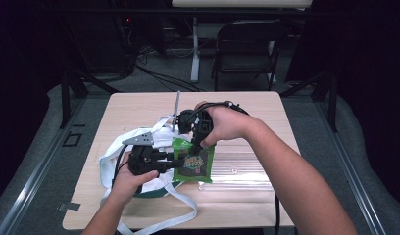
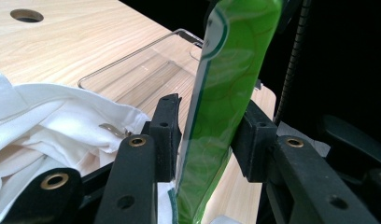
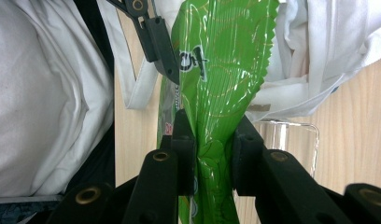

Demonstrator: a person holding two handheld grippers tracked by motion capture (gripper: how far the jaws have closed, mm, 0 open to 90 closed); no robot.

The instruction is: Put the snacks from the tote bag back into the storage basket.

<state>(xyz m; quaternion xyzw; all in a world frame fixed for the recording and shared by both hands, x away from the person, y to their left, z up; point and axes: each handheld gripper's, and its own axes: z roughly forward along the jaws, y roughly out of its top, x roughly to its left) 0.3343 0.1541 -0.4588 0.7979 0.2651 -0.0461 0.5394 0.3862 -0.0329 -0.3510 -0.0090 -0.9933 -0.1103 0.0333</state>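
A green snack bag (image 1: 193,164) hangs upright over the table, beside a white cloth bag (image 1: 139,147). My right gripper (image 1: 197,144) comes down from above and is shut on the snack bag's top; in the right gripper view both pads press into the green foil (image 3: 221,60) around the right gripper's tips (image 3: 212,140). My left gripper (image 1: 174,164) reaches in level from the left. In the left gripper view the snack bag (image 2: 226,84) stands between the jaws of the left gripper (image 2: 205,135). The right pad touches it, and the left pad stands slightly off.
A clear plastic tray (image 1: 237,169) lies on the wooden table (image 1: 139,105) right of the bags. White straps of the cloth bag trail to the front edge (image 1: 163,220). A folding chair (image 1: 247,44) stands behind the table.
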